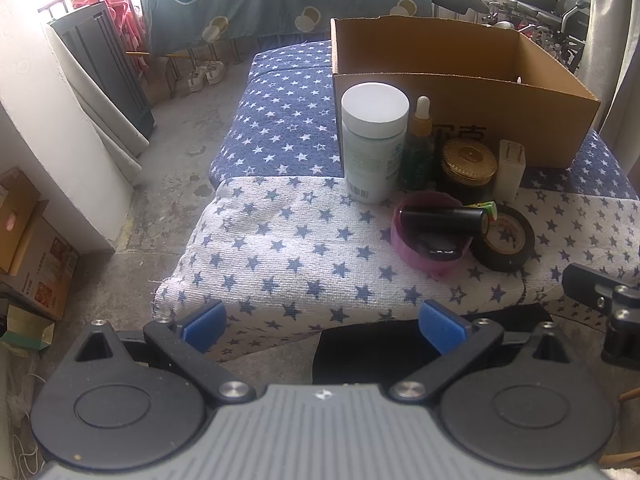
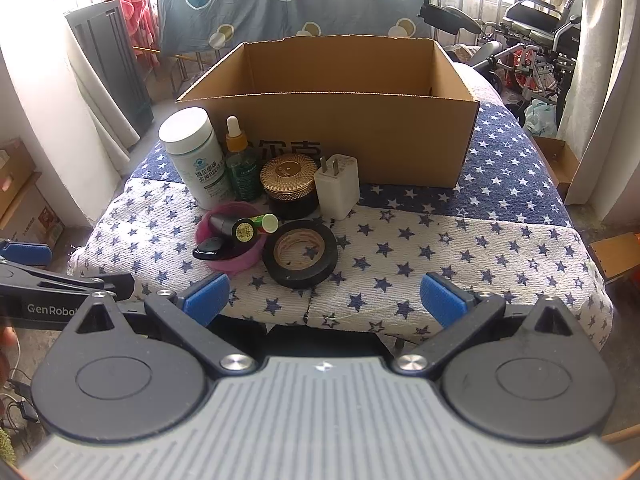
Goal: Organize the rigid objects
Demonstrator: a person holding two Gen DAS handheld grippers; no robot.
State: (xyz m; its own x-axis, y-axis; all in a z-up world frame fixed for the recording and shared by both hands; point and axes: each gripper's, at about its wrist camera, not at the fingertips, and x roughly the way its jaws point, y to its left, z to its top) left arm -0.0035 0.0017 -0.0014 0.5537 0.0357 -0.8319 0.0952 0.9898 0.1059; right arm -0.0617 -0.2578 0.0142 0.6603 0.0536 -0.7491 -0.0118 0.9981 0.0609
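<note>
Both grippers are held low at the near edge of a star-patterned cloth [image 2: 460, 248] that covers the work surface. The left gripper [image 1: 323, 326] is seen with its blue pads spread wide and nothing between them; the right gripper [image 2: 323, 298] is likewise wide open and empty, its pads hanging just short of the cloth's front hem. An open cardboard box [image 2: 360, 136] is set at the far side of the cloth, and its interior, as far as it can be seen, holds nothing. A row of items is lined up just in front of the box's near wall — a white-lidded supplement bottle [image 2: 194, 156], a green dropper bottle [image 2: 240, 168], a dark jar with a gold lid [image 2: 289, 184] and a white plug adapter [image 2: 337, 186], each standing upright and close to its neighbour. Nearer the grippers, a pink bowl [image 2: 230, 240] is placed with a black tube [image 2: 234, 227] laid across it and a small black object [image 2: 210, 249] resting against its rim. A roll of black tape [image 2: 301, 254] lies flat just beside the bowl, on its right in the right wrist view. A wheelchair [image 2: 536, 44] is visible by the window behind.
</note>
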